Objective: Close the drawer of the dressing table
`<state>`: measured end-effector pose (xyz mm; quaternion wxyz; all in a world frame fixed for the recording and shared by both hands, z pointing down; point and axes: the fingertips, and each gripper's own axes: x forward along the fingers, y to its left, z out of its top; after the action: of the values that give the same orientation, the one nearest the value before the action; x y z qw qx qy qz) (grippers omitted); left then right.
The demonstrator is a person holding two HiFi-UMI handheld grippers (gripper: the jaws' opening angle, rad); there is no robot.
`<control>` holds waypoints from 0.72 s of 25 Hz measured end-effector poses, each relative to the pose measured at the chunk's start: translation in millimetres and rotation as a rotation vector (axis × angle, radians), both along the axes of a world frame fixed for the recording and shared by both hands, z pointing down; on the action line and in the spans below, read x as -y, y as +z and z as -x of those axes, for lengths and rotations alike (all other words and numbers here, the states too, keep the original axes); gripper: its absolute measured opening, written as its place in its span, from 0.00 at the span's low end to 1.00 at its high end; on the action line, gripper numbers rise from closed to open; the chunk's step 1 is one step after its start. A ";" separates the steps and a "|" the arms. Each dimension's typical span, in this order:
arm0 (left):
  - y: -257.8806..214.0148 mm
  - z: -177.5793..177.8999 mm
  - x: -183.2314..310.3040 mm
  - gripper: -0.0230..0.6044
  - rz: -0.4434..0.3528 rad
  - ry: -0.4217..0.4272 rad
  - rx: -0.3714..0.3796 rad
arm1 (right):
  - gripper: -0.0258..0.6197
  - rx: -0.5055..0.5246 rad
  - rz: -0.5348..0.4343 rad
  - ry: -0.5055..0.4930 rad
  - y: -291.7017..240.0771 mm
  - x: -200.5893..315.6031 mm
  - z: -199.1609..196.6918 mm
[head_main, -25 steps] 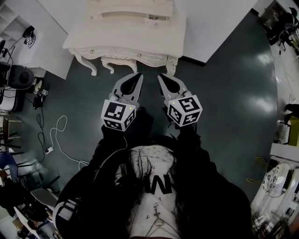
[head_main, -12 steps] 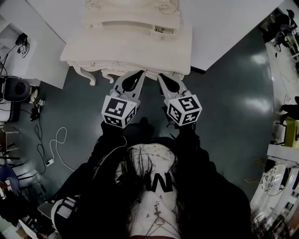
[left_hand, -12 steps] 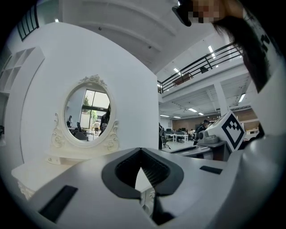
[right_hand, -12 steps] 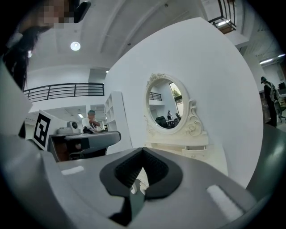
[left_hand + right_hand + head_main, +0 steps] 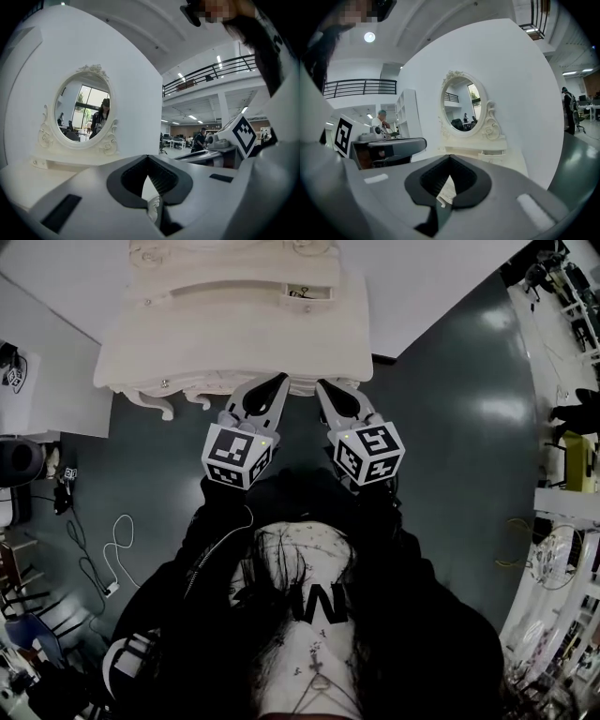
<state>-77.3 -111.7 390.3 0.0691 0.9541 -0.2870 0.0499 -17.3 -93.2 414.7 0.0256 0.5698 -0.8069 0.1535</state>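
The cream dressing table point(image 5: 187, 343) stands against a white wall at the top of the head view. On its upper shelf a small drawer point(image 5: 307, 294) sticks out a little at the right. My left gripper point(image 5: 278, 381) and right gripper point(image 5: 322, 386) are side by side at the table's front edge, both shut with nothing held. Over the shut left gripper point(image 5: 148, 159) the left gripper view shows the oval mirror point(image 5: 83, 115). The right gripper view looks past the shut right gripper point(image 5: 450, 159) to the mirror point(image 5: 461, 110) and the small drawer point(image 5: 493, 153).
A white cable point(image 5: 117, 540) lies on the dark floor at the left. A white cabinet point(image 5: 42, 381) stands to the left of the table. Desks and clutter line the right edge point(image 5: 562, 549). Dark floor point(image 5: 459, 427) stretches to the right of the table.
The dressing table has come closer and larger in the head view. Both gripper tips, short of it a second ago, now reach its front edge. Both stay shut.
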 end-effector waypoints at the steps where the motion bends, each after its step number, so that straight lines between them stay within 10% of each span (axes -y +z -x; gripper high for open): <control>1: 1.7 -3.2 1.4 0.04 0.006 0.006 -0.002 | 0.05 -0.003 0.005 0.007 0.6 1.5 -2.9; 18: 9.5 -6.7 88.4 0.04 0.028 -0.098 0.007 | 0.05 0.002 0.055 -0.049 24.3 97.0 -23.2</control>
<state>-70.6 -200.1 399.8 0.0838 0.9377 -0.3327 0.0540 5.9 -190.2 439.0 0.0444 0.5488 -0.8162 0.1753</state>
